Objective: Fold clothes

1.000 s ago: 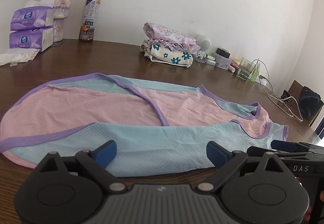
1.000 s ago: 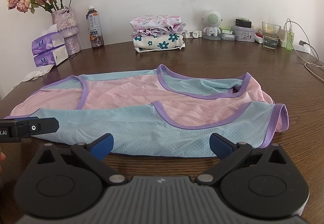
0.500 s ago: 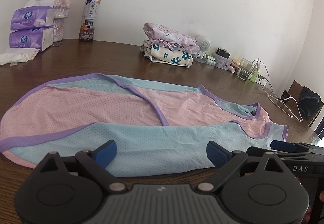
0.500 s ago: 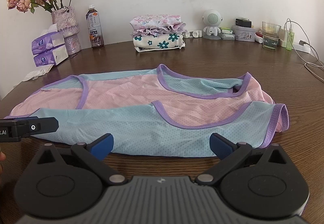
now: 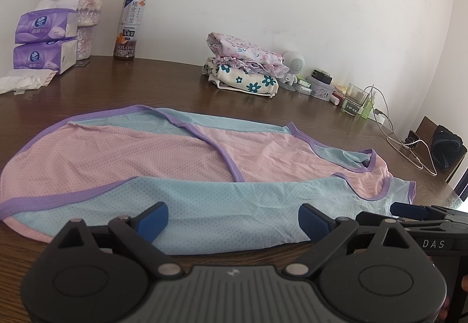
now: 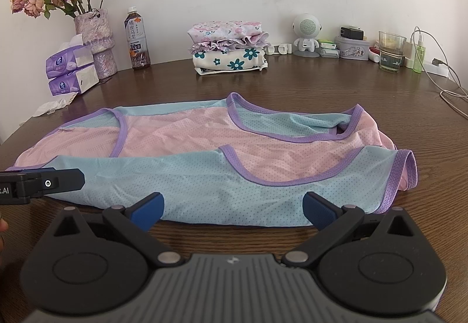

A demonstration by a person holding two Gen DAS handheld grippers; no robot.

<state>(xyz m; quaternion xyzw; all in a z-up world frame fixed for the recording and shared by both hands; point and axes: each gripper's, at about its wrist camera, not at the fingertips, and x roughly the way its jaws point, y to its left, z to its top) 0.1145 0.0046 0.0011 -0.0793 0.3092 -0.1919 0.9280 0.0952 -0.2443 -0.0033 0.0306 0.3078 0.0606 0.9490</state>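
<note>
Pink-and-blue mesh vest with purple trim (image 6: 222, 153), flat on brown wooden table (image 6: 321, 83).
Left gripper (image 5: 232, 219), right gripper (image 6: 232, 207): both released, empty; thin mesh may slip or bunch at the near hem.

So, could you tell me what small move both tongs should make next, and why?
Probably ease both forward onto the near blue edge of the garment and close. The left tongs and right tongs are open, holding nothing, right at that hem, and the garment lies flat on the table.
</note>
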